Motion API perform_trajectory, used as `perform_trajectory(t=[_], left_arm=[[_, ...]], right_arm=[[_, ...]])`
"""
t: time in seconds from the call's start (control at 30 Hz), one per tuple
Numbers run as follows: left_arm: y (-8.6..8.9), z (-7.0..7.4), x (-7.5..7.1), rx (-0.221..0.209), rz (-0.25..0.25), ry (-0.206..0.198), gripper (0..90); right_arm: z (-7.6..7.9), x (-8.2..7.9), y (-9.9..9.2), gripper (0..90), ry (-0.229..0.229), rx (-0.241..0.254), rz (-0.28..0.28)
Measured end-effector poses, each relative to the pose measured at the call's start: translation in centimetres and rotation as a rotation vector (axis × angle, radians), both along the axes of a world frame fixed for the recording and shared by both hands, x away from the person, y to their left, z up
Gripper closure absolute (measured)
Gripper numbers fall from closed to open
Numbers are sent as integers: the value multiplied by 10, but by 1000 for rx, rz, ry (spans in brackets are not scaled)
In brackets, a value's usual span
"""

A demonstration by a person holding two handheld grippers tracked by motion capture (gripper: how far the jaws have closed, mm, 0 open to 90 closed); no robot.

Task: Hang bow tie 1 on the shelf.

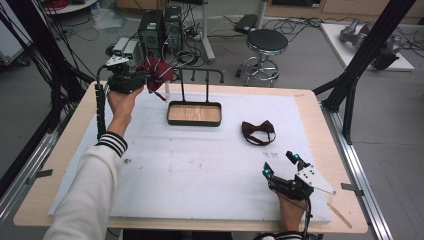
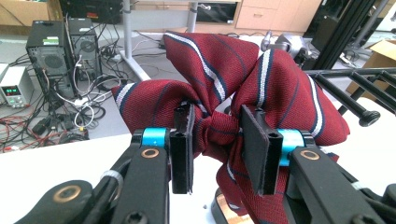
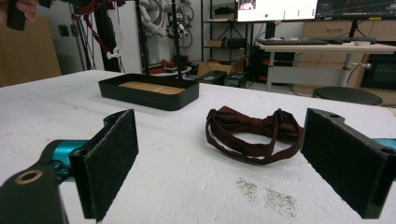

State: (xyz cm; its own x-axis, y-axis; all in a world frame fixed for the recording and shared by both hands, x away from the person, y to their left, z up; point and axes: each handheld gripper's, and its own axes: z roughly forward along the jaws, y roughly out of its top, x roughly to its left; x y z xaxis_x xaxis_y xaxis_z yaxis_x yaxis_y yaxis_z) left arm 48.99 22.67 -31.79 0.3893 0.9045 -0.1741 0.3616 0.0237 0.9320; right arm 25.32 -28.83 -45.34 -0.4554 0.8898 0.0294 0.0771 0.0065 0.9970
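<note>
The left claw (image 2: 215, 140) is clamped on the knot of a red striped fabric bow tie (image 2: 224, 84), its 2 black pads pressing the middle from either side so the wings fan out above them. In the high view this left claw (image 1: 142, 80) is held in the air over the far-left corner of the white-topped wooden table (image 1: 200, 165), with the bow tie (image 1: 157, 72) hanging from it just left of a black metal rack with a wooden base tray (image 1: 194, 113), which stands near the middle of the far edge.

The right claw (image 1: 280, 164) rests low near the near-right corner, jaws spread wide with nothing between them. Ahead of it, a dark maroon bow tie with a looped strap (image 3: 254, 133) lies flat on the table, right of the tray and apart from it.
</note>
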Motion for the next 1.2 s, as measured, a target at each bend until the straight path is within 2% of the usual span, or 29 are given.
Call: perform_trajectory(t=[0.1, 0.2, 0.3, 0.37, 0.43, 0.53, 0.8, 0.9, 0.93, 0.97, 1.0, 1.1, 1.2], left_arm=[[-2, 0, 0, 9, -5, 1, 647], [-2, 0, -1, 22, -1, 1, 587], [-3, 1, -3, 25, -8, -31, 461], [-2, 2, -3, 29, -22, -32, 359], [-1, 2, -3, 27, -20, -32, 310], [0, 2, -4, 18, -43, -41, 213], [0, 4, -7, 24, -74, -66, 181], [2, 5, -11, 25, -116, -91, 164], [2, 5, -11, 25, -116, -91, 152], [4, 6, -16, 15, -139, -116, 148], [4, 6, -16, 15, -139, -116, 148], [9, 6, -30, -5, -166, -161, 148], [11, 5, -36, 3, -178, -169, 147]], right_arm=[[0, 0, 0, 104, 1, 1, -1], [0, 0, 0, 105, -1, 0, -1], [0, 0, 0, 104, -1, -1, -1], [0, 0, 0, 105, 8, 4, 0], [0, 0, 0, 104, 0, 0, -1], [0, 0, 0, 104, 0, -1, -1], [0, 0, 0, 105, 7, -1, -2], [0, 0, 1, 105, 5, -2, 0], [0, 0, 1, 105, 4, -2, 0], [0, 0, 1, 105, 3, -3, -2], [0, 0, 1, 104, 3, -3, -3], [0, 0, 1, 105, 11, 0, -7], [0, 0, 1, 104, 10, -4, -9]])
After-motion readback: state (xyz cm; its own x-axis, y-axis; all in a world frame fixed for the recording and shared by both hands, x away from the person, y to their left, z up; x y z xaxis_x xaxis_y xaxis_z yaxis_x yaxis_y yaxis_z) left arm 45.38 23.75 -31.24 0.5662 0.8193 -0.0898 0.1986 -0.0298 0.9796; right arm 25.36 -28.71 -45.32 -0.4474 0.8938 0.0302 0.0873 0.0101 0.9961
